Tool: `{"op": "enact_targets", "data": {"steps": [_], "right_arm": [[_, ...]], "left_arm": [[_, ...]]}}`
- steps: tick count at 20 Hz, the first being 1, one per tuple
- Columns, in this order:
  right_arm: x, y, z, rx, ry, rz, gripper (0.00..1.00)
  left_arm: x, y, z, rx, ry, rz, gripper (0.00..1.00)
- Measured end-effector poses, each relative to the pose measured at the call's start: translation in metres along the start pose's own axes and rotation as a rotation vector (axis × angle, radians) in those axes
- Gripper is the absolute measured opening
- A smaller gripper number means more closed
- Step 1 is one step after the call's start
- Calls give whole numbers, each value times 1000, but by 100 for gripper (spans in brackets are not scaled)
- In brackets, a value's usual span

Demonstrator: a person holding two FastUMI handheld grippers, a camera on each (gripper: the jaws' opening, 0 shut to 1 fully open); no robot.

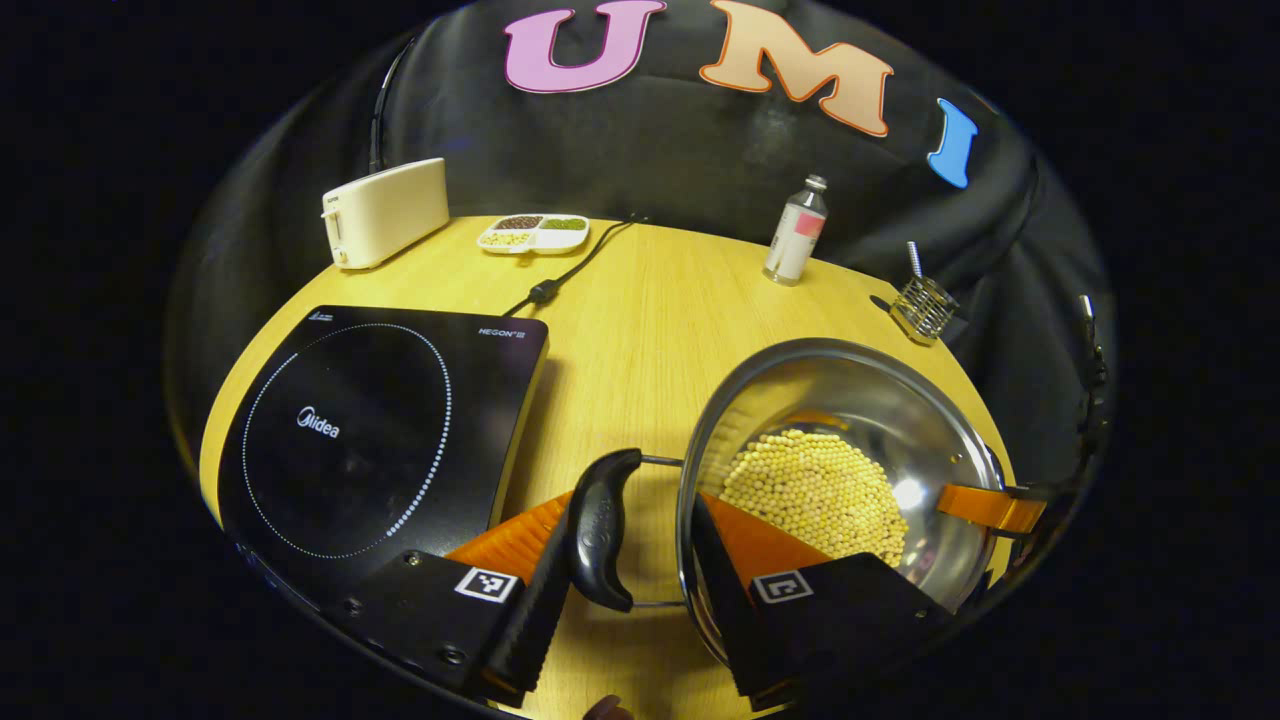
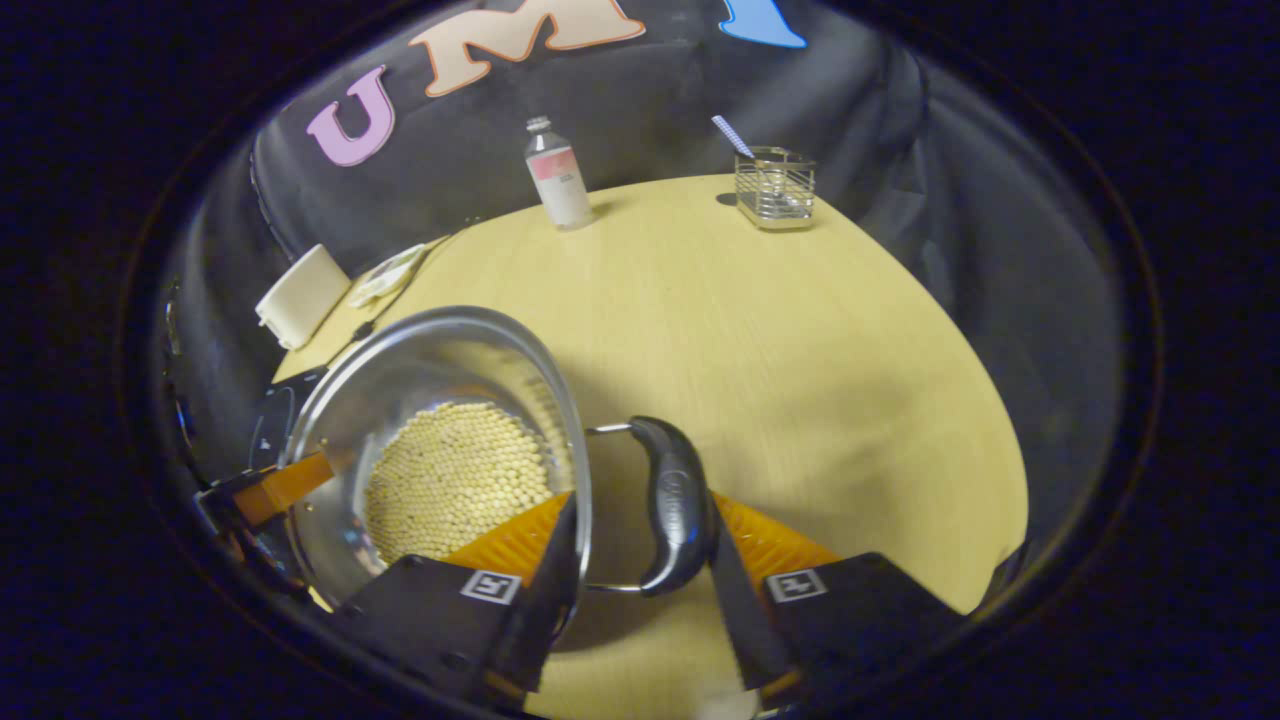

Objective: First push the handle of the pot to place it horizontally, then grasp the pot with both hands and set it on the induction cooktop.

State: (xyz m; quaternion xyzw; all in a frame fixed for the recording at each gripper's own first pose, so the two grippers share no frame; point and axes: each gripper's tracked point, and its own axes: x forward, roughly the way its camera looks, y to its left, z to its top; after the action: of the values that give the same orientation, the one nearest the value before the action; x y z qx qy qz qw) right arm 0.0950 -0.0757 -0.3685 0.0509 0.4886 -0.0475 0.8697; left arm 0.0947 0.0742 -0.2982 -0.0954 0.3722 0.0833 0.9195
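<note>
A steel pot (image 1: pixel 860 400) holding yellow beans (image 1: pixel 815 490) stands right of the black induction cooktop (image 1: pixel 370 430). Its black left handle (image 1: pixel 600 525) lies horizontal. My left gripper (image 1: pixel 630 570) clamps there, one finger against the handle's outer side and the other inside the rim. The far finger (image 1: pixel 990 505) of the other gripper shows at the opposite rim. In the right gripper view my right gripper (image 2: pixel 640 580) holds the pot (image 2: pixel 440 360) the same way, across its right handle (image 2: pixel 675 510) and the rim. I cannot tell whether the pot rests on the table.
On the round wooden table (image 1: pixel 640 330), a cream toaster (image 1: pixel 385 210) and a divided snack dish (image 1: pixel 533 233) stand at the back left, with a black cable (image 1: pixel 570 270) running to the cooktop. A bottle (image 1: pixel 797 232) and a wire holder (image 1: pixel 925 305) stand at the back right.
</note>
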Motion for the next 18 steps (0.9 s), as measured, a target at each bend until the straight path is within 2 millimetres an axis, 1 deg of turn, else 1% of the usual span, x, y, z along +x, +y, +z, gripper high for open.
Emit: {"op": "enact_targets", "data": {"steps": [1, 2, 4, 5, 6, 7, 8, 9, 11, 12, 15, 18], "right_arm": [[2, 0, -1, -4, -3, 2, 69], [2, 0, 0, -6, -2, 3, 66], [1, 1, 2, -4, -4, 4, 60], [2, 1, 0, -6, -9, 4, 58], [1, 1, 4, -8, -10, 2, 53], [2, 1, 2, -11, -7, 2, 53], [2, 1, 3, -14, -10, 0, 53], [2, 2, 3, -20, -12, -1, 58], [0, 2, 5, -16, -22, -3, 53], [0, 1, 9, -17, -37, -5, 53], [-4, -1, 12, -14, -53, -2, 53], [-12, -1, 20, -25, -77, 4, 53]], "left_arm": [[-1, 0, 1, 2, -5, -3, 72], [-2, 0, 0, 2, -1, -6, 70], [-1, 0, 1, 6, -1, -9, 70], [-1, 0, 0, 2, -3, -8, 68], [-1, -1, 0, 3, -1, -9, 69], [-2, -1, 0, 7, -2, -9, 66], [-2, -1, 0, 9, -2, -9, 67], [-1, -2, 1, 12, 1, -10, 67], [-2, -2, 3, 25, -5, -6, 65], [-2, -2, 5, 34, -15, -5, 65], [-6, -2, 13, 41, -32, -8, 65], [-11, -6, 20, 39, -42, -6, 65]]}}
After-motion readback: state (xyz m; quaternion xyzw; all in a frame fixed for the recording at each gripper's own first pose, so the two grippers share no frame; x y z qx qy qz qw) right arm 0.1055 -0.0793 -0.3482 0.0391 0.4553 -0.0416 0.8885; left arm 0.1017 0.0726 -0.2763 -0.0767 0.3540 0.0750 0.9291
